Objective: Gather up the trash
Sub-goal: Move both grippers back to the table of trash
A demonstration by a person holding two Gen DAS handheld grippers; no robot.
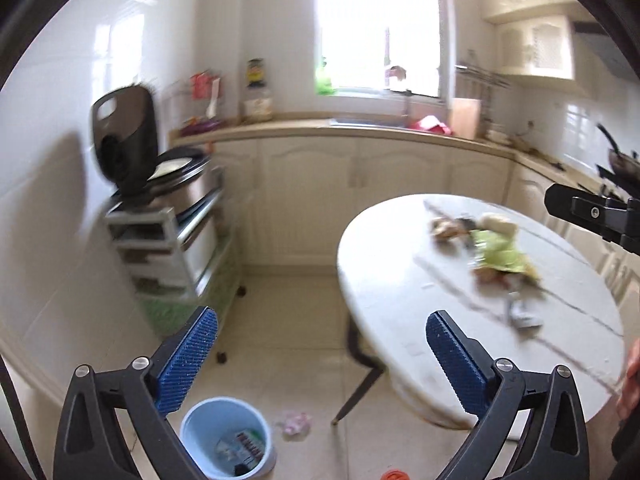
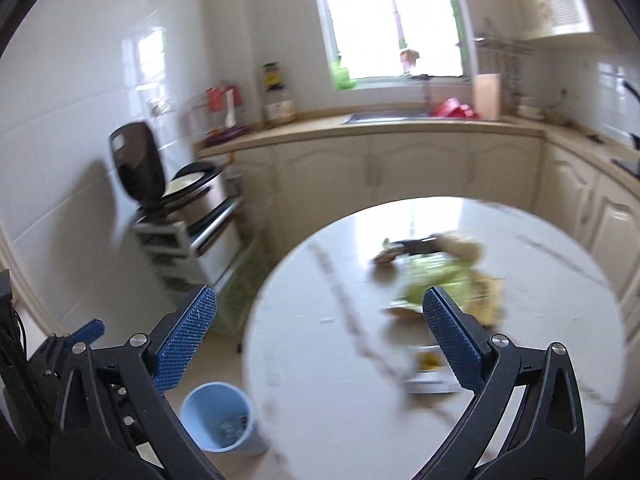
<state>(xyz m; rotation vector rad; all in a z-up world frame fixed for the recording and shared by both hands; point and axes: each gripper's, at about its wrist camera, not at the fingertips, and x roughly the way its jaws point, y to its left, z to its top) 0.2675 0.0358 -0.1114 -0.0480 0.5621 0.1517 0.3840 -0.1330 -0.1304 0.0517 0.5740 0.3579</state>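
Ahead of my right tongs [image 2: 320, 318], trash [image 2: 440, 280] sits heaped on the desk [image 2: 340, 380]; bin [image 1: 228, 436] is below my left tongs [image 1: 322, 340]. Both tongs released, empty. Step looks like reaching for more trash; next calls for lowering onto the heap and clenching.

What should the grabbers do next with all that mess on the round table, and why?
Probably reach the right gripper forward and down to the green scrap pile on the round table. Both it and the left gripper are wide open with nothing in them, litter still lies on the tabletop, and the blue bin on the floor already holds some trash.
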